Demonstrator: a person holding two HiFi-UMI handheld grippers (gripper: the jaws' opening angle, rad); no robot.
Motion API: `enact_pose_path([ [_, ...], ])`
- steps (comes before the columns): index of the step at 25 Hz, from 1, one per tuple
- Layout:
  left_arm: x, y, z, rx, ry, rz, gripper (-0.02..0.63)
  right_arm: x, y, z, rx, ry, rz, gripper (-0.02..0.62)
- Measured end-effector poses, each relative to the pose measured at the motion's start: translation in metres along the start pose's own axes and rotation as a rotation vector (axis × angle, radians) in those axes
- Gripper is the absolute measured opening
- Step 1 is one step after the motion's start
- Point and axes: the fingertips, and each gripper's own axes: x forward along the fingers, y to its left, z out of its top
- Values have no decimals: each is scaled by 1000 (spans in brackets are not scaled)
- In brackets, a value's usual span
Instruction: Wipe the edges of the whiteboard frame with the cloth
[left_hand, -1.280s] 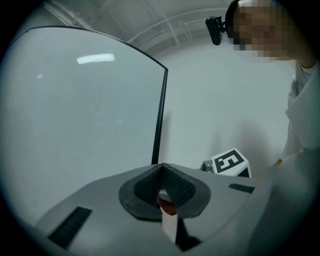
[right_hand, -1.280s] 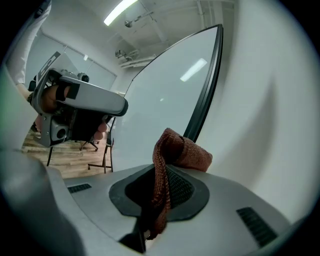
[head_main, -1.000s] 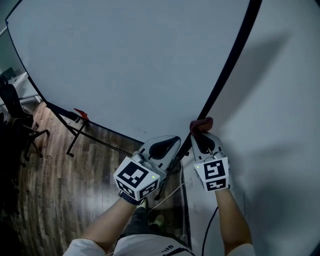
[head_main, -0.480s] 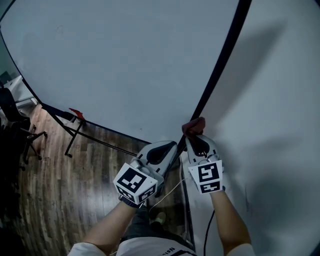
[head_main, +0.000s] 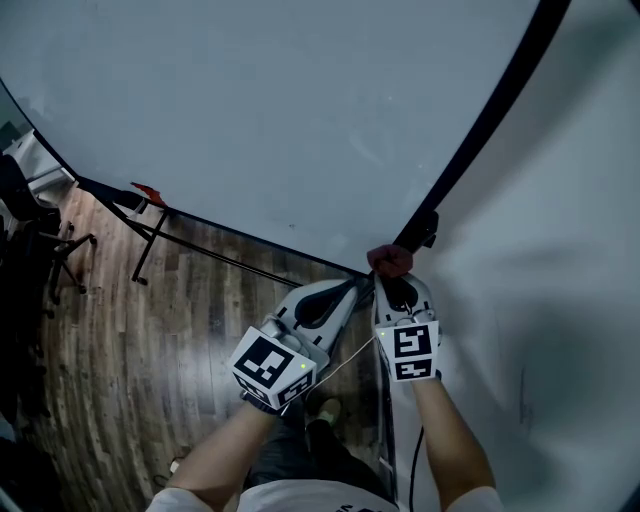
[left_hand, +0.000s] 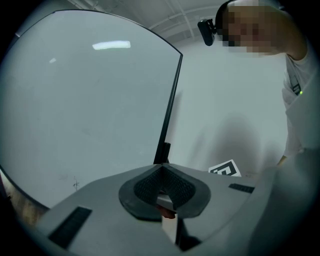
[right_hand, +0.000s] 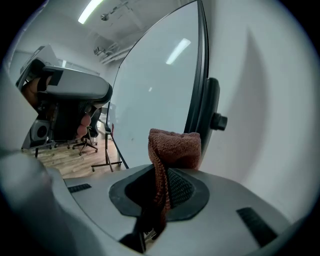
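Note:
The whiteboard (head_main: 250, 120) fills the head view, its black frame (head_main: 490, 120) running down the right side to the lower corner. A rust-brown cloth (head_main: 390, 261) sits at that corner, touching the frame, with my right gripper (head_main: 393, 280) shut on it. In the right gripper view the cloth (right_hand: 172, 150) stands folded out of the closed jaws of my right gripper (right_hand: 162, 182), beside the frame (right_hand: 200, 75). My left gripper (head_main: 350, 288) hovers just left of the cloth, below the board's bottom edge. In the left gripper view my left gripper (left_hand: 161, 175) is shut, pads meeting, pointing along the frame (left_hand: 170, 110).
A black clamp with a knob (right_hand: 215, 121) sits on the frame just above the cloth. A white wall (head_main: 560, 300) lies right of the board. The stand's legs with a red clip (head_main: 148, 195) and an office chair (head_main: 40, 240) are on the wooden floor (head_main: 150, 360) at left.
My right gripper has slid the cloth down the frame's right side to the lower corner, below the clamp. The left gripper followed alongside and stayed shut.

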Motion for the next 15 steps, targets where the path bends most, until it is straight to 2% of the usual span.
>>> enact_pose_path([
  [15, 24, 26, -69, -57, 18, 4, 8, 36, 21, -61, 39, 58, 47, 52],
])
